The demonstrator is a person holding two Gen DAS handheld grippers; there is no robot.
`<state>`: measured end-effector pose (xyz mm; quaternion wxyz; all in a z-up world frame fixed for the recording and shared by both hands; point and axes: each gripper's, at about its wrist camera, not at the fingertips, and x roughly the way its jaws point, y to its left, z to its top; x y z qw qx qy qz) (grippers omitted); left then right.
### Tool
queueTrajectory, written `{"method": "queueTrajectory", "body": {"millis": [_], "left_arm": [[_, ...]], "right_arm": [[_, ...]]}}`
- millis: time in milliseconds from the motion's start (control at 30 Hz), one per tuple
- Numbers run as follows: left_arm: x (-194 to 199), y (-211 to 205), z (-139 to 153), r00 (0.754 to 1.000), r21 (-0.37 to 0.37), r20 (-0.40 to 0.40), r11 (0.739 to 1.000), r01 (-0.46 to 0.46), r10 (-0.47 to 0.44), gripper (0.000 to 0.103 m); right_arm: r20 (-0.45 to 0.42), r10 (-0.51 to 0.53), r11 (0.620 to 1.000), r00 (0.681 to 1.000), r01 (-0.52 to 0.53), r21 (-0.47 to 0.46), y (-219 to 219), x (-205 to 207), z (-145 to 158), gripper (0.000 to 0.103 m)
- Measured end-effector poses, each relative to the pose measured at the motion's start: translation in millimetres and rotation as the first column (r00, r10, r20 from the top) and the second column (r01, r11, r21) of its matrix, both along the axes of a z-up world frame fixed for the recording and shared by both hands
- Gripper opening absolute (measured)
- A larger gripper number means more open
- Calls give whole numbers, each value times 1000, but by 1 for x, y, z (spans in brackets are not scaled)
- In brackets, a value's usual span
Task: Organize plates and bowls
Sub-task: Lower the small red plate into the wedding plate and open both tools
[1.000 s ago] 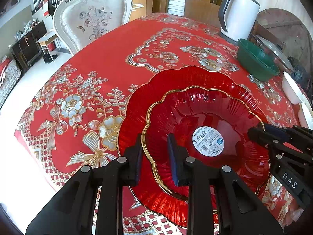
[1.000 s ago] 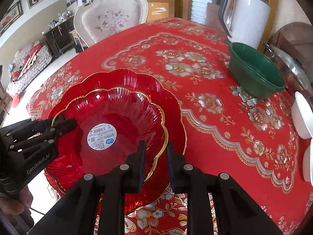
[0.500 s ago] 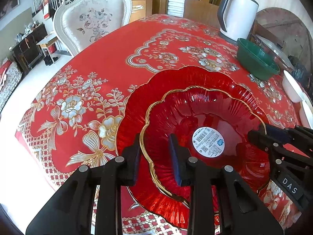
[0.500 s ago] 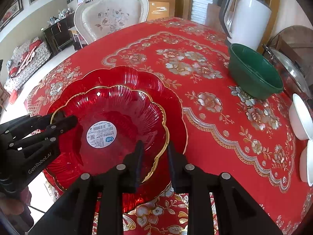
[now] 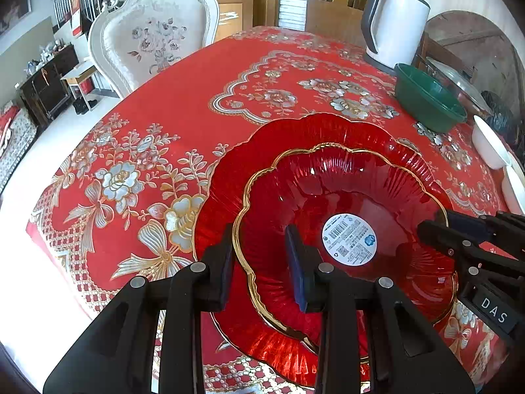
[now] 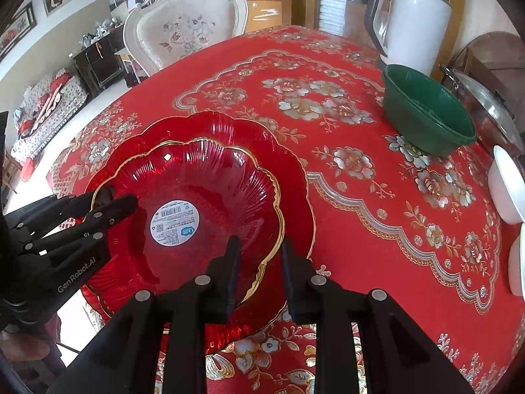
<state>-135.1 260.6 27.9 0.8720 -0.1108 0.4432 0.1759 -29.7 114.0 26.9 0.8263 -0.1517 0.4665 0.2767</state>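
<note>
red gold-rimmed bowl (image 5: 344, 197), red floral tablecloth (image 5: 164, 105), green bowl (image 6: 426, 115).

Left tool (image 5: 259, 262) straddling red bowl (image 5: 344, 203) rim, bowl on red plate (image 5: 229, 180)

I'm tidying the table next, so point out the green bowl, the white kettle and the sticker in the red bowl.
green bowl (image 6: 423, 115), right wrist view, inner wall.
white kettle (image 6: 416, 26), right wrist view, body.
sticker (image 5: 349, 239), left wrist view, centre of label.
</note>
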Motion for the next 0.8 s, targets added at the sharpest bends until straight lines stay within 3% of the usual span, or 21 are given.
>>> {"method": "queueTrajectory", "body": {"millis": [500,567,667,800], "left_arm": [[2,-1,0,1000,22,0,1000,1,-1,30],[2,-2,-1,1000,37,-4,999,-2,2,30],[2,-1,-2,1000,30,4,1000,-5,5,30],[1,0,-1,1000,25,6,1000,-8,8,30]], "right_arm": [[33,19,995,999,-15,-99,10,-5,3,26],[69,18,993,997,-10,-116,10,-7,8,29],[101,9,994,995,2,-113,8,-7,15,46],[90,-5,996,996,12,-83,0,-5,19,48]]}}
